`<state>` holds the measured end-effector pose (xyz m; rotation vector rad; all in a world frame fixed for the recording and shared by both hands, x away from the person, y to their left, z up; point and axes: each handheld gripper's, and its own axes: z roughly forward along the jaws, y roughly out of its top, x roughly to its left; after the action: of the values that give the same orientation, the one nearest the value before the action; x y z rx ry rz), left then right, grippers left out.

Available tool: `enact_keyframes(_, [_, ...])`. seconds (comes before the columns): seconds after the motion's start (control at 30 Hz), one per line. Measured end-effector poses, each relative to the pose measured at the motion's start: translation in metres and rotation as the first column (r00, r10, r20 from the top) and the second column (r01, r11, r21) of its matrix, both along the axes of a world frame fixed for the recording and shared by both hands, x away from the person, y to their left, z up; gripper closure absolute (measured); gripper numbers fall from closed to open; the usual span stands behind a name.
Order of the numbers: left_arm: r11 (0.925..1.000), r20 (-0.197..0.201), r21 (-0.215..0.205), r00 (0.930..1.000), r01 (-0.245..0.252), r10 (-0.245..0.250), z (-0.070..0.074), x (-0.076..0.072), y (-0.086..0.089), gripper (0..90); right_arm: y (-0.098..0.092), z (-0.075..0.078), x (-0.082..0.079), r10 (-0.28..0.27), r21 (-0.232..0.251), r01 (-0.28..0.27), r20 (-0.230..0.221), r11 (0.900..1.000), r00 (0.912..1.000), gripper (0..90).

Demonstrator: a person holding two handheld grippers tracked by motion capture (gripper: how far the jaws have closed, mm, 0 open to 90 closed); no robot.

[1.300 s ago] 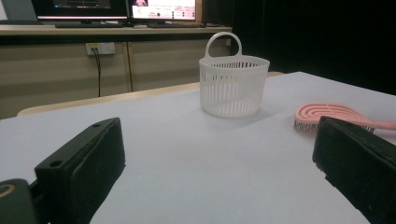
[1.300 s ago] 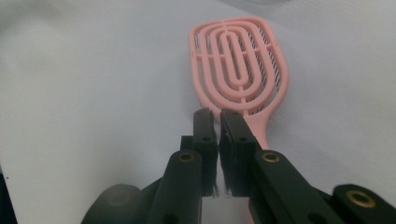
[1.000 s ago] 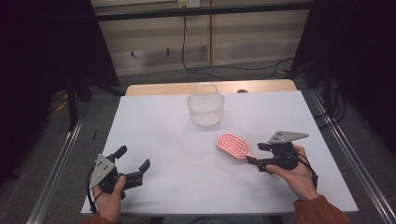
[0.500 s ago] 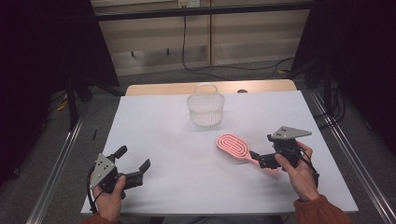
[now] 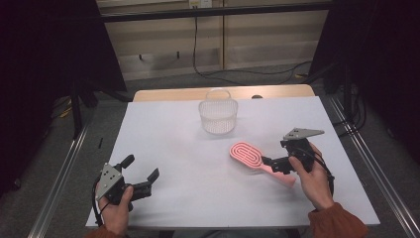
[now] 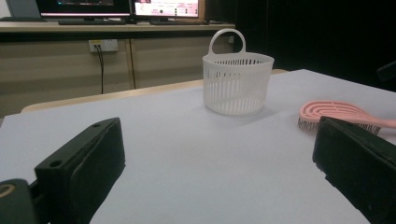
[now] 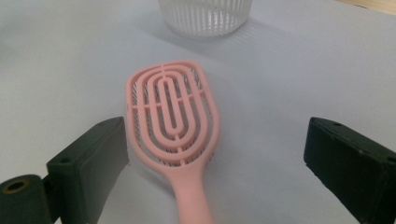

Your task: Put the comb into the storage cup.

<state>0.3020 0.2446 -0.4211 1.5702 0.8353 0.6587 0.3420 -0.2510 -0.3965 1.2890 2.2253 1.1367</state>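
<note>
One pink hairbrush (image 5: 250,156) is lying flat on the white counter (image 5: 188,144), right of centre, bristles down and ribbed back facing up. Its oval head is pointing toward the far left, and its handle is running toward the near right, into the right claw (image 5: 271,165). Seen from the right gripper view, the hairbrush (image 7: 175,126) is sitting between the two black jaws, nearer the left one, with the handle passing down the gap. The jaws are standing wide and have just been opening; neither pad is pressing on the handle, so the brush is resting on the counter on its own. The person's right hand (image 5: 312,176) is holding that gripper just beside the handle's near end.

Beyond the brush head, toward the far middle of the counter, a white slatted basket (image 5: 218,115) with a hoop handle is standing upright, apart from the brush. In the left gripper view the basket (image 6: 237,81) is appearing beyond the jaws, with the brush to its right.

At the near left corner, well apart from both items, the left claw (image 5: 141,173) is standing wide with nothing between its jaws, gripped by the left hand (image 5: 116,206).
</note>
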Motion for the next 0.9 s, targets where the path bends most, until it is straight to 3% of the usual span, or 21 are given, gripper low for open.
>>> enact_keyframes(0.17, [1.0000, -0.001, 0.001, 1.0000, -0.001, 0.001, 0.000, 0.000, 0.000, 2.3, 0.005, 0.005, 0.007, 0.020, -0.009, -0.020, 0.003, 1.000, 0.9998, 3.1])
enact_keyframes(0.27, [1.0000, -0.005, 0.002, 1.0000, 0.000, 0.000, -0.001, 0.001, 0.000, 2.3, 0.011, 0.006, 0.016, 0.071, 0.006, -0.070, -0.008, 0.997, 0.9975, 2.7])
enact_keyframes(0.37, [1.0000, -0.002, 0.006, 1.0000, 0.001, -0.001, 0.000, 0.001, 0.000, 2.3, 0.019, 0.007, 0.026, 0.101, -0.010, -0.101, -0.006, 0.995, 0.9949, 3.3])
enact_keyframes(0.63, [1.0000, -0.001, -0.001, 1.0000, 0.002, -0.002, 0.000, 0.000, 0.001, 2.3, 0.032, 0.013, 0.048, 0.163, 0.030, -0.162, -0.029, 0.986, 0.9861, 3.8])
enact_keyframes(0.9, [1.0000, -0.005, -0.001, 1.0000, 0.006, -0.006, -0.001, 0.001, 0.000, 2.3, 0.030, 0.003, 0.054, 0.198, -0.007, -0.200, -0.117, 0.980, 0.9732, 4.5])
